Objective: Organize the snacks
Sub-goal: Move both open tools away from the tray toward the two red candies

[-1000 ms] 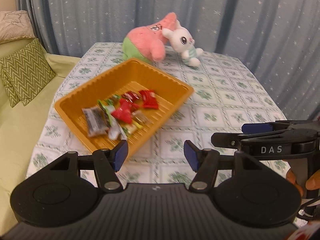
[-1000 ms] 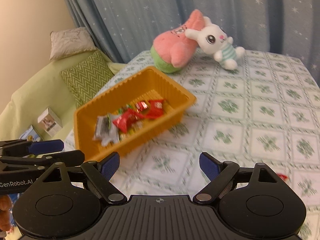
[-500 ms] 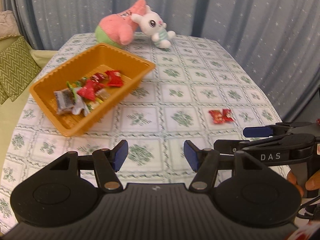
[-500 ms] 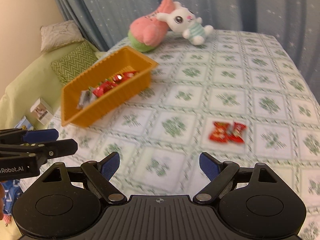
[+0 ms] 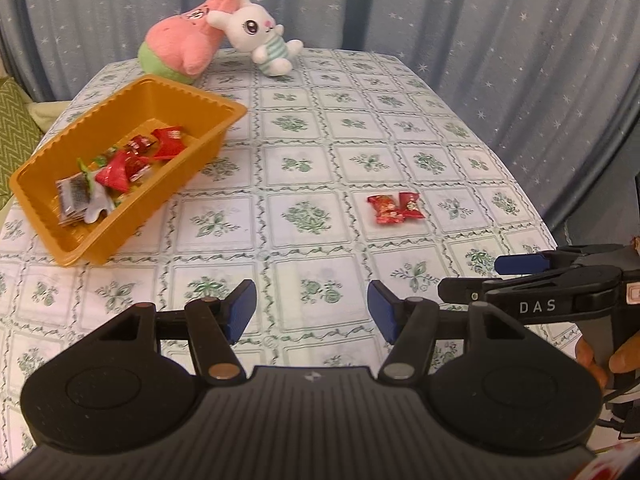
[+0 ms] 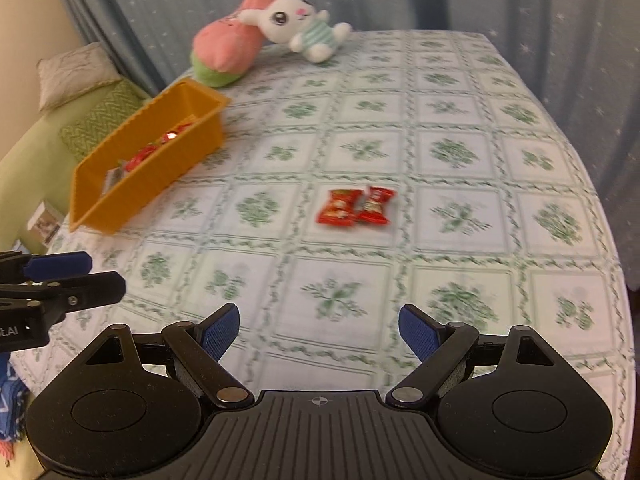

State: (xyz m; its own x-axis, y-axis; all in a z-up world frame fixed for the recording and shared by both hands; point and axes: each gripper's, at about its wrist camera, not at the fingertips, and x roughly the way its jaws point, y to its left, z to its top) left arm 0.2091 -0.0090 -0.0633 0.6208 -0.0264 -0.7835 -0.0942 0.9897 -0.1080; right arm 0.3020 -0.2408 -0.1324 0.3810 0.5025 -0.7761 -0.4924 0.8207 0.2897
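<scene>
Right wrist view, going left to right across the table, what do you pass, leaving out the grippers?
orange tray → pink plush → white bunny plush → two red snack packets, lying side by side on the tablecloth.

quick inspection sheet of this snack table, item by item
surface: table with a green-patterned white cloth, seen in both views.
job's things: orange tray at the left, holding mixed wrapped snacks; two red candies lie touching side by side on the cloth, outside the tray.
clutter: pink plush and white bunny plush leaning together at the far edge.
grippers: left claw open, empty, above the cloth; right claw open, empty.
cables: a dark lead shows at the lower right edge of the left view, too small to trace.
surroundings: starry blue curtain behind; green sofa with cushions at the left.
</scene>
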